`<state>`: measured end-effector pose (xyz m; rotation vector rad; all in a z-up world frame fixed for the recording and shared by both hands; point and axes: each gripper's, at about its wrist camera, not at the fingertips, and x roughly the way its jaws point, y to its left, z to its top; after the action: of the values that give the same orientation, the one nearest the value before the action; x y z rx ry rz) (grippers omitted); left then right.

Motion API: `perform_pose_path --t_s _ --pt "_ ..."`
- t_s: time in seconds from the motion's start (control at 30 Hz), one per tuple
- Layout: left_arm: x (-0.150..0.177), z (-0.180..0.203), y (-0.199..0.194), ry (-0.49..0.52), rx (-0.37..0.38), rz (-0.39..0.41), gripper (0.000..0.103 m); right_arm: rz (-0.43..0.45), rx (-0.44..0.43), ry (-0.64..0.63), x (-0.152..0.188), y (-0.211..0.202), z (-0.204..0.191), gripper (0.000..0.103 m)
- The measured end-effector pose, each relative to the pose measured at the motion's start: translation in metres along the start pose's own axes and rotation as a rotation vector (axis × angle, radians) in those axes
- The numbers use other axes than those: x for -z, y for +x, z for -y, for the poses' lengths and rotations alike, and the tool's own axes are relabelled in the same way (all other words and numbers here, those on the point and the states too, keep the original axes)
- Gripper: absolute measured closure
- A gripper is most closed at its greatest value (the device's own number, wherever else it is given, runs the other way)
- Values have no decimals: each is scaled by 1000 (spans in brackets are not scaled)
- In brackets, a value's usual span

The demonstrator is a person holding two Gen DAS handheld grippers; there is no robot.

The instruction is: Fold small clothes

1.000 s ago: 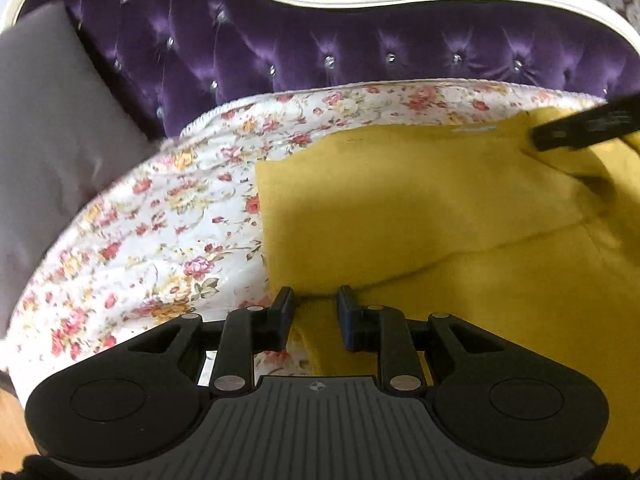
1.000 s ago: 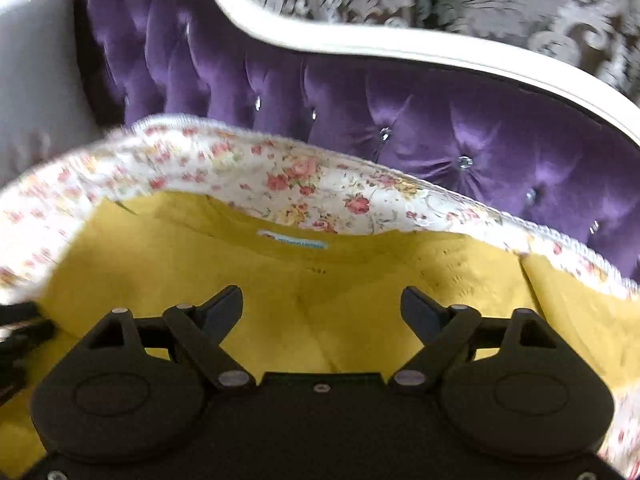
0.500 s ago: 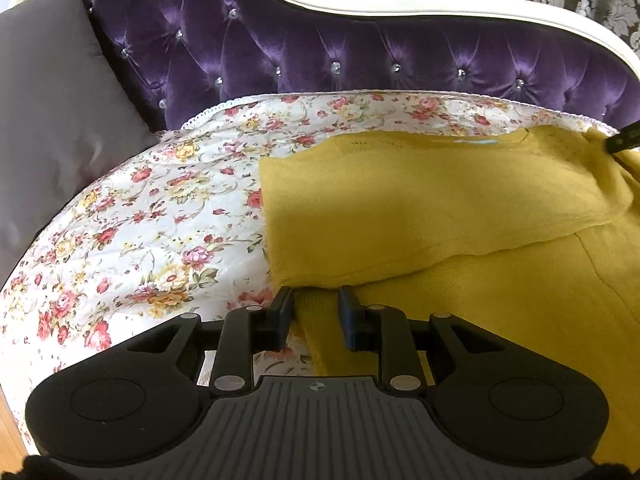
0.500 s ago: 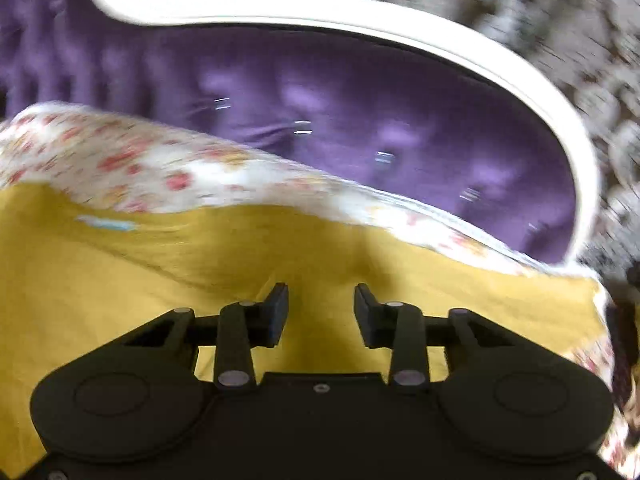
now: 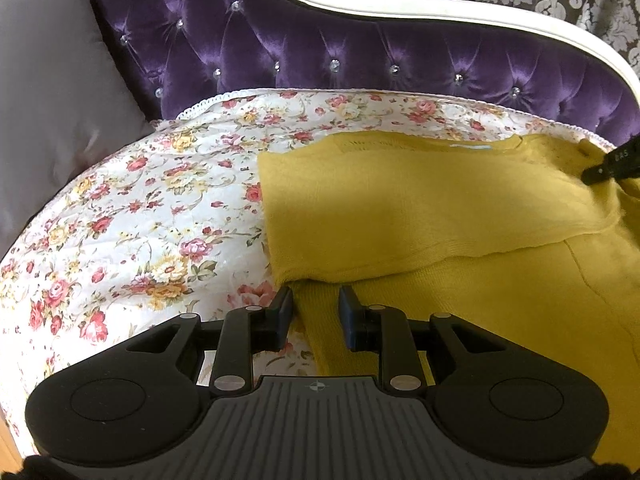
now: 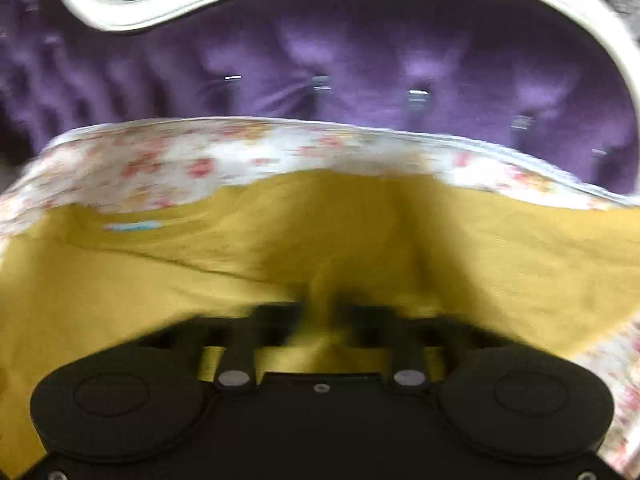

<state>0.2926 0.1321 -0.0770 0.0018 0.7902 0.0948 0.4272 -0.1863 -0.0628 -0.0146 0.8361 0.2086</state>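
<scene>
A mustard-yellow knit garment [image 5: 420, 216] lies on a floral bed cover [image 5: 140, 220], with one part folded across its top. My left gripper [image 5: 314, 312] stands at the garment's left edge with its jaws a little apart, straddling the cloth edge without pinching it. My right gripper [image 6: 320, 320] is blurred by motion; its jaws are close together with yellow fabric [image 6: 320, 240] bunched up between them. The right gripper's finger also shows at the far right of the left wrist view [image 5: 612, 162], on the garment near the collar.
A purple tufted headboard [image 5: 360, 56] with a white frame rises right behind the bed. A grey pillow [image 5: 52, 100] leans at the left. The bed's front left edge shows wood floor [image 5: 8, 432] below.
The right gripper closed from wide open to nearly shut, gathering yellow fabric, and swung rightward along the garment's top edge. The left gripper stayed put.
</scene>
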Motion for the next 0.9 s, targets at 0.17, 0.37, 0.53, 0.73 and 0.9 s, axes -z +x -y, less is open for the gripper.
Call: perform_pose_path --t_s 0.17,0.37,0.53,0.73,0.9 --pt "3 2 -5 -23 -2 1 78 203 75 -168 -14 -21 -22 91" --pt "8 5 -17 -6 30 -16 78 58 215 -158 -24 17 -14 42" --pt "21 8 -35 27 121 -42 78 178 101 -126 -15 -29 -33 42" --pt "48 13 -67 173 222 -81 78 101 -204 -195 27 -67 -86 41" --pt "64 2 -90 213 204 -104 78 11 -424 -277 84 -102 -121 41"
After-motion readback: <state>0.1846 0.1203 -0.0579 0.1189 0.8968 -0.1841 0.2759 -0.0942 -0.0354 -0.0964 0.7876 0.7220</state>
